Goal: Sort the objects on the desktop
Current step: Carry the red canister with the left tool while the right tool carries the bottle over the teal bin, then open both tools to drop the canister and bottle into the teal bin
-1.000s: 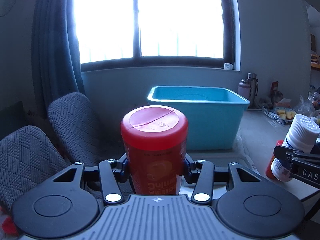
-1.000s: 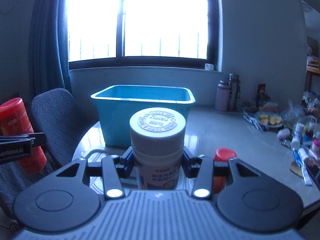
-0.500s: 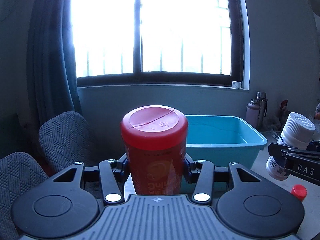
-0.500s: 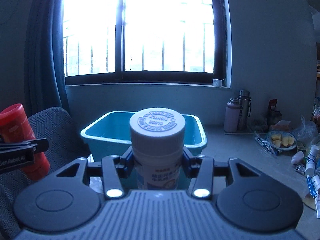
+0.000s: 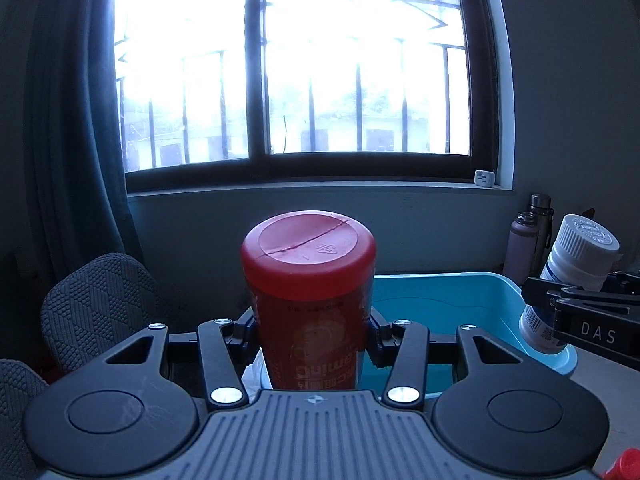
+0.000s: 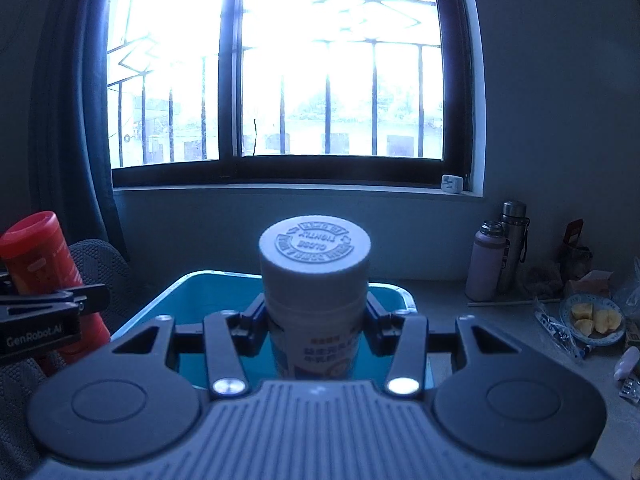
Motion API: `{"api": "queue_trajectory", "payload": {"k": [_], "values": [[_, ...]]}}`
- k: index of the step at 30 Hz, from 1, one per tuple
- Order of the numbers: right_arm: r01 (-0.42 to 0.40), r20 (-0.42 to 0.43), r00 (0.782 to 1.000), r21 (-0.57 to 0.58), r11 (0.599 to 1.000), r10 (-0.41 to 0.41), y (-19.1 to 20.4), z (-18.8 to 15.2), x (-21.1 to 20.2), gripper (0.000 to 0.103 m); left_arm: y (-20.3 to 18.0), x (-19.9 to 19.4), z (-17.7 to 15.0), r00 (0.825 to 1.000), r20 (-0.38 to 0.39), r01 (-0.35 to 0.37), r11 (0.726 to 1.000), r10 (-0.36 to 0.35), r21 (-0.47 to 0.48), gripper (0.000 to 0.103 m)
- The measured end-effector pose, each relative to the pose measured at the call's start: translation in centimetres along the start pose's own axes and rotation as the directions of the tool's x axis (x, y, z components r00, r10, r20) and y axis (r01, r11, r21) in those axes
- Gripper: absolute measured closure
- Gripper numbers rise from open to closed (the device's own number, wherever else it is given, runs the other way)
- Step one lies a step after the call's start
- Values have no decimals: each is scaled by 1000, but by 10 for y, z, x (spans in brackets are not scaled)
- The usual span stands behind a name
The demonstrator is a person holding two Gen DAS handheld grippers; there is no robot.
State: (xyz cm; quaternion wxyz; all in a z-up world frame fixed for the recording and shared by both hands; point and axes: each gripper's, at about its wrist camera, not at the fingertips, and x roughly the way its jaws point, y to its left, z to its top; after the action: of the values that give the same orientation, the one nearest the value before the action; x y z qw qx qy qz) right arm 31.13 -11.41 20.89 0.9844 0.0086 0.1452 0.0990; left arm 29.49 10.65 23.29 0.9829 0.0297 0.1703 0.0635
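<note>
My left gripper (image 5: pixel 311 330) is shut on a red canister (image 5: pixel 310 280) with a red lid, held upright near the left end of a light blue bin (image 5: pixel 472 312). My right gripper (image 6: pixel 316 326) is shut on a white pill bottle (image 6: pixel 314 276) with an embossed white cap, held upright above the blue bin (image 6: pixel 216 300). The white bottle (image 5: pixel 576 272) also shows at the right of the left wrist view, and the red canister (image 6: pixel 44 264) at the left of the right wrist view.
Two grey chairs (image 5: pixel 96 304) stand at the left. Two flasks (image 6: pixel 498 256) stand by the wall. A plate of fruit pieces (image 6: pixel 592 318), tubes and packets lie on the table at right. A red cap (image 5: pixel 624 464) sits at the lower right.
Both grippers have risen and moved forward with their containers. The blue bin has dropped lower in both views and now lies right under the right gripper.
</note>
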Motion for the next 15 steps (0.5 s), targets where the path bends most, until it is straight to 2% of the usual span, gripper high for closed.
{"api": "queue_trajectory", "payload": {"k": [8,15], "values": [[15,-96,995,9,1000,-14,-21,-7,68,55,-14,80,1,995,-95,23,999,-26,-35,53],[4,-170,985,4,1000,-3,-23,-22,96,55,-23,117,-6,984,-167,47,998,-54,-51,53]]}}
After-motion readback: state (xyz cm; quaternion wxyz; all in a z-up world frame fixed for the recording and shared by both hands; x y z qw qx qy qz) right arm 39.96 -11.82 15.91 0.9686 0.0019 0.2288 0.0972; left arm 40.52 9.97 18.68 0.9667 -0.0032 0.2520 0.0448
